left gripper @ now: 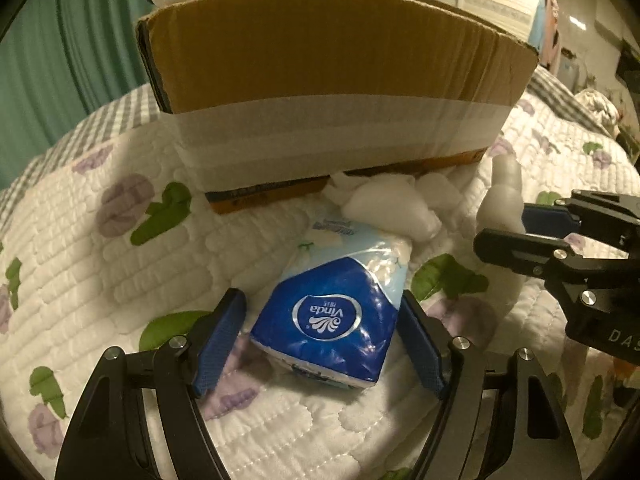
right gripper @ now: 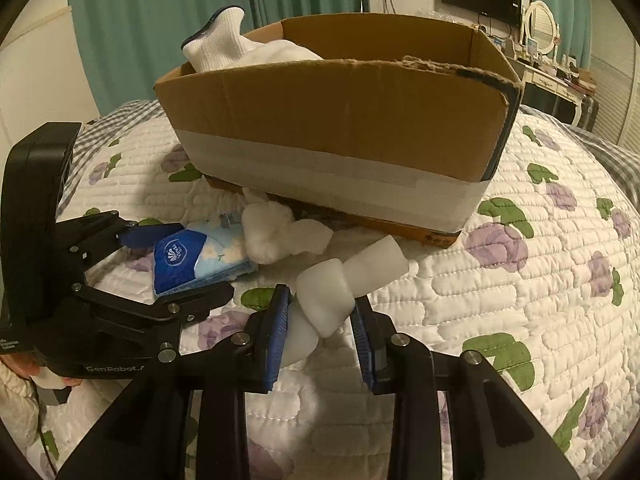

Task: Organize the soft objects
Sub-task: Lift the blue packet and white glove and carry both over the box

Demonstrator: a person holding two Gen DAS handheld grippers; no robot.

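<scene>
Left tongs (left gripper: 320, 344) are straddling the tissue pack (left gripper: 328, 312), spread; right tongs (right gripper: 320, 328) are bracketing the foam piece (right gripper: 324, 300), contact unclear. Slick wrapper and squashy foam risk slipping before reaching the box (right gripper: 340, 120) ahead.

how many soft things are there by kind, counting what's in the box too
blue plastic Vinda tissue pack: 1
white cotton wad: 1
white foam strip: 1
white ribbed sock in the brown cardboard box: 1
Total: 4 visible; the box's inside is mostly hidden.
</scene>
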